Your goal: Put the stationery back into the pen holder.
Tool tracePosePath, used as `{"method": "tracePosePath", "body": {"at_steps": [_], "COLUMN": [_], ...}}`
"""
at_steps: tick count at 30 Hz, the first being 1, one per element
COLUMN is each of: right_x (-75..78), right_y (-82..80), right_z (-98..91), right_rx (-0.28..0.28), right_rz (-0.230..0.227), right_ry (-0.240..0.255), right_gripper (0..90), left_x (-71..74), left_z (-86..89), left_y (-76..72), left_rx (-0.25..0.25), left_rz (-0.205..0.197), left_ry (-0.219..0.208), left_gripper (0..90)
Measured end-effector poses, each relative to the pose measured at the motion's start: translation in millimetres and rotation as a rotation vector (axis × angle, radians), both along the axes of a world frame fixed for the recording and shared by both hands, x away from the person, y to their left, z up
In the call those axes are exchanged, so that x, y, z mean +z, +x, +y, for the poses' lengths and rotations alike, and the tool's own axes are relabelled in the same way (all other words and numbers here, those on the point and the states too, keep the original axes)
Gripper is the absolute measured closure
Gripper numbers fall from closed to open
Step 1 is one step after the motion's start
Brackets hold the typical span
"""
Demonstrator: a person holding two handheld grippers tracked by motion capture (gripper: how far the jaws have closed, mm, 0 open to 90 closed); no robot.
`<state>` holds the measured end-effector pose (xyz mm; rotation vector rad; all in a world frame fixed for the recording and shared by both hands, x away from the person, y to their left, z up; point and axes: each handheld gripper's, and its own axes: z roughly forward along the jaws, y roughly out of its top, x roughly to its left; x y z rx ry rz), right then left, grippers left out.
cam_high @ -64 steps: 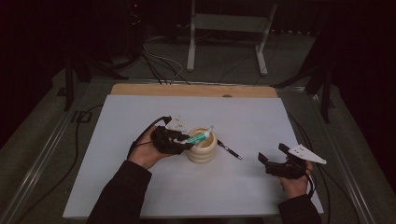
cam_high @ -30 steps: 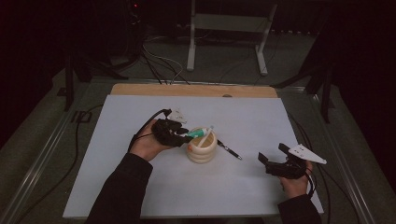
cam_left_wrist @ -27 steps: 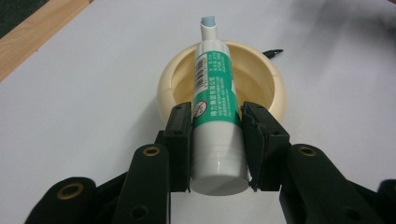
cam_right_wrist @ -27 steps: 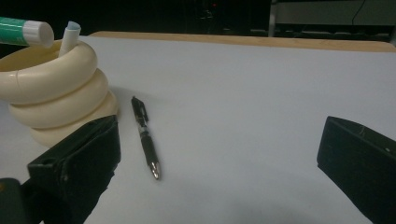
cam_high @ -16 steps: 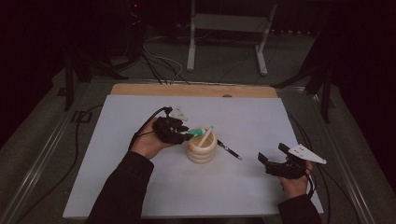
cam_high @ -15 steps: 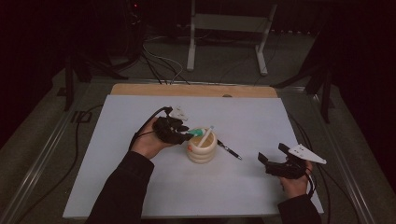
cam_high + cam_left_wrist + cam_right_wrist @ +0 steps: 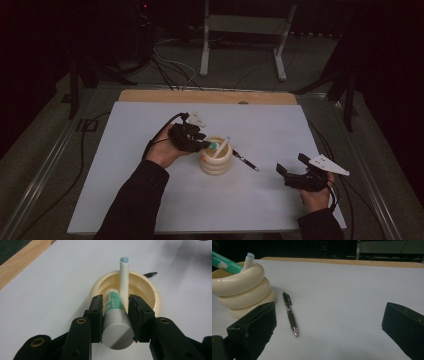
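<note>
A cream ribbed cup [image 7: 216, 161] stands mid-table, also seen in the left gripper view [image 7: 147, 287] and the right gripper view [image 7: 239, 287]. A white pen [image 7: 124, 282] leans inside the cup. My left gripper [image 7: 115, 312] is shut on a green-and-white marker [image 7: 114, 315] whose tip points into the cup's mouth; in the high view that gripper [image 7: 202, 144] sits at the cup's left rim. A black pen [image 7: 245, 161] [image 7: 290, 313] lies on the sheet right of the cup. My right gripper [image 7: 290, 166] [image 7: 332, 327] rests open near the right front, nothing between its jaws.
A white sheet [image 7: 150, 200] covers the table, with a wooden strip [image 7: 210, 96] along the far edge. Cables [image 7: 80, 165] trail off the left side. A metal stand [image 7: 240, 30] is on the floor beyond the table.
My left gripper has shifted slightly away and up with the marker, tilting it more steeply into the cup. The right gripper has stayed still.
</note>
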<state>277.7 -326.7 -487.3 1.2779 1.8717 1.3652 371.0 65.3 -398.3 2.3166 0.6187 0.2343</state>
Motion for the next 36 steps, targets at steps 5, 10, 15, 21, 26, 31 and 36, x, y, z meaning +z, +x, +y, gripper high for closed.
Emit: {"method": "tracePosePath", "body": {"at_steps": [5,10,15,21,26,31,36], "right_x": [0.2,0.3,0.2,0.0,0.0,0.0,-0.1], "right_y": [-0.1,0.0,0.0,0.1,0.1,0.1,0.2], "right_z": [-0.2,-0.6,-0.3,-0.1,-0.1,0.1,0.6], "right_rx": [0.0,-0.001,0.0,0.001,0.001,0.0,0.0], "right_rz": [0.0,0.001,0.0,0.0,0.0,0.001,0.0], "right_ry": [0.001,0.003,0.001,0.001,0.0,0.0,-0.001], "right_gripper": [0.0,0.0,0.0,0.0,0.0,0.0,0.0], "left_x": [1.8,4.6,5.8,5.6,5.7,5.7,4.4], "left_z": [-0.8,4.0,9.1,19.5,31.4,44.6,57.1], "left_y": [2.9,1.3,1.3,-0.2,-1.5,-5.0,-11.4], "left_rx": [0.028,0.089,0.142,0.171,0.208,0.239,0.273], "left_rz": [-0.013,-0.057,-0.073,-0.09,-0.125,-0.134,-0.159], "left_ry": [-0.028,-0.045,-0.06,-0.101,-0.141,-0.195,-0.223], "left_gripper": [53.5,27.2,15.7,0.1,0.1,0.1,0.1]}}
